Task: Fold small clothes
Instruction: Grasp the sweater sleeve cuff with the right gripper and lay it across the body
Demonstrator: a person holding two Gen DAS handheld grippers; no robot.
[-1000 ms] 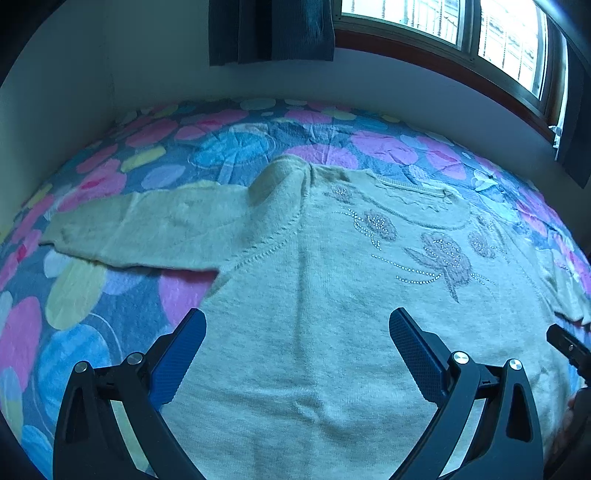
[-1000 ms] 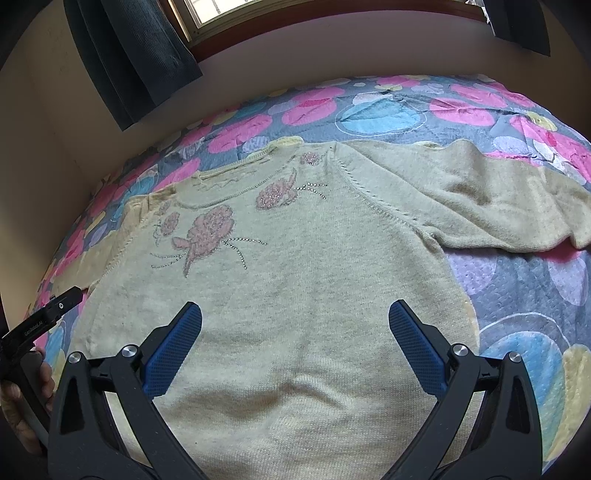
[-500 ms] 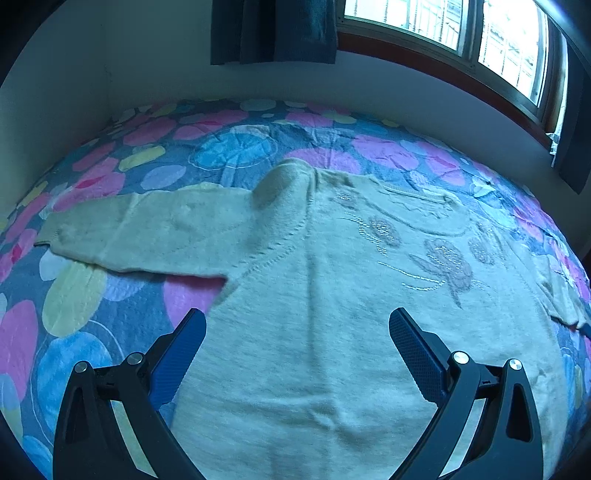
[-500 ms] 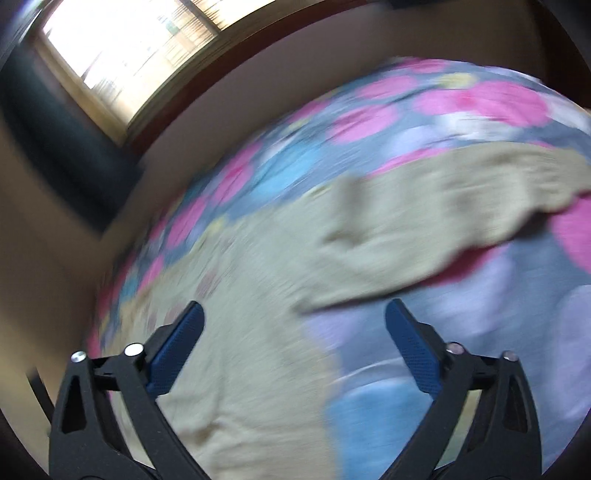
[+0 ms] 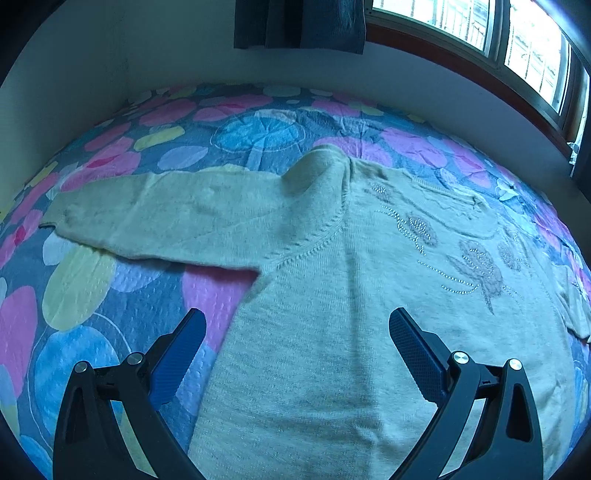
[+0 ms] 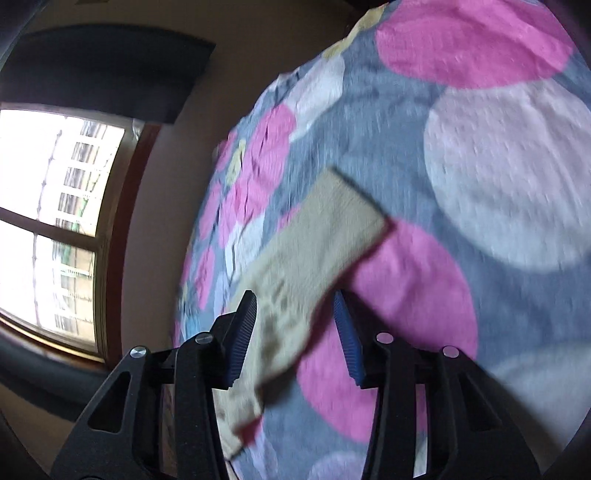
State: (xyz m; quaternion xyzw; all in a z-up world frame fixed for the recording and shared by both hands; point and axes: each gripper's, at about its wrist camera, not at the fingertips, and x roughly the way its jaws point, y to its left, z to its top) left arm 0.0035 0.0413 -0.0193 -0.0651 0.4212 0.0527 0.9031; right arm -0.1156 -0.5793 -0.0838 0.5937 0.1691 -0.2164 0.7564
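Your bed, covered with a quilted grey-blue spread [image 5: 110, 295] printed in large pink, blue, yellow and white circles, filled both views and ran up against a pale wall, with a wood-framed window [image 5: 517, 55] and a dark curtain [image 5: 299, 22] above its far edge. The pale cream knitted sweater [image 5: 332, 314] lay flat and face up across the middle of the bed, its neckline toward the far edge and its chest trimmed with pinkish flowers [image 5: 476, 266] outlined in small beads. One long sleeve [image 5: 166, 218] stretched straight out toward the bed's left edge. Your left gripper [image 5: 295, 332] hovered over the sweater's body near its side seam, its blue-padded jaws spread wide with nothing pinched between them. Your right gripper [image 6: 293, 325] pointed at the other sleeve [image 6: 317, 243], which lay out over the spread in a blurred, tilted view; its jaws were closing with the sleeve's cloth between them, though the pads did not yet appear to press on it.
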